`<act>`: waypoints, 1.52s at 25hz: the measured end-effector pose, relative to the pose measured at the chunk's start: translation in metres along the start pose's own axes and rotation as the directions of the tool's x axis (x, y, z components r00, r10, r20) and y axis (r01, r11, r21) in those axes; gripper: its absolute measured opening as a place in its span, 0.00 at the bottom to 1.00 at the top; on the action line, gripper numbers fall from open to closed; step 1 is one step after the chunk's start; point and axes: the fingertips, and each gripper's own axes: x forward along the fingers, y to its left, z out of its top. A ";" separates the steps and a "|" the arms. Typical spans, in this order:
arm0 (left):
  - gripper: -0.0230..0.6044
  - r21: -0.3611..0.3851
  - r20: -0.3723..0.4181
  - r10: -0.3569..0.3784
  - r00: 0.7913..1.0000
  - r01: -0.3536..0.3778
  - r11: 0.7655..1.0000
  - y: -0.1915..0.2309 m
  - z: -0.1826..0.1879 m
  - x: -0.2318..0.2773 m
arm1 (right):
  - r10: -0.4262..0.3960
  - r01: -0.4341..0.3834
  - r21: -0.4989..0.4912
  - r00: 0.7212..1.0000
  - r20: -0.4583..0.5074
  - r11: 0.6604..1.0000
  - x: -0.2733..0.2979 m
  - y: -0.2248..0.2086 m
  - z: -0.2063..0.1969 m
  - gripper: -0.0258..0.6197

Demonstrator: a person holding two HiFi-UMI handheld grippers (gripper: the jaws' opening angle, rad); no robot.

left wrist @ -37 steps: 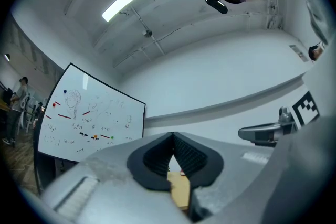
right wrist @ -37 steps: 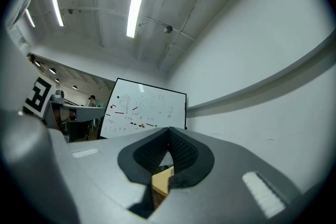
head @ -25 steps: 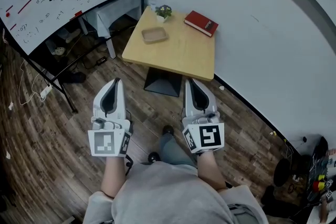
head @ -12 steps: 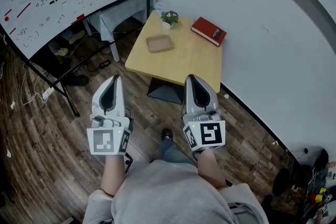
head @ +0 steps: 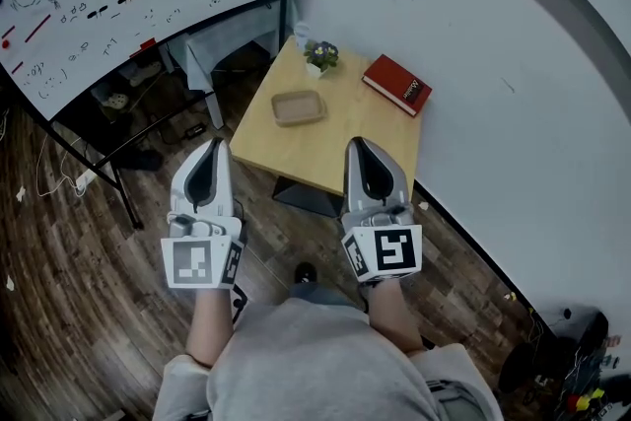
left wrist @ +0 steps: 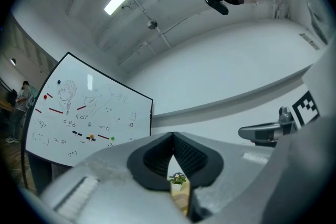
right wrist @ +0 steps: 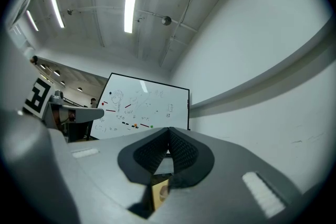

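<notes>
I am holding a grey left gripper (head: 216, 147) and grey right gripper (head: 358, 145), each wearing black-and-white square markers. Far off, a pale wooden table (head: 323, 135) is carrying a red book (head: 396, 84), a tan tray (head: 299, 106) and a purple-flowered plant (head: 320, 55).

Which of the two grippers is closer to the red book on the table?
The right. The right gripper is over the near edge of the table, on the same side as the red book. The left gripper is off the table's left corner, over the floor.
</notes>
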 end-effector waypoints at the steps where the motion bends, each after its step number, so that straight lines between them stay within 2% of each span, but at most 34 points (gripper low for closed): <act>1: 0.04 0.002 0.001 0.004 1.000 -0.004 1.000 0.000 -0.002 0.007 | 0.004 -0.004 0.002 1.000 0.002 1.000 0.006 -0.005 -0.002 0.04; 19: 0.04 0.037 0.020 0.097 0.995 -0.097 0.995 0.001 -0.025 0.097 | 0.106 -0.107 0.016 0.994 0.031 0.994 0.095 -0.067 -0.025 0.04; 30: 0.04 0.057 -0.011 0.120 0.993 -0.119 0.991 -0.001 -0.037 0.109 | 0.130 -0.131 0.053 0.991 0.023 0.990 0.108 -0.077 -0.040 0.04; 38: 0.04 0.050 -0.018 0.097 0.995 -0.096 0.994 0.001 -0.046 0.134 | 0.104 -0.105 0.065 0.994 0.017 0.992 0.125 -0.093 -0.048 0.04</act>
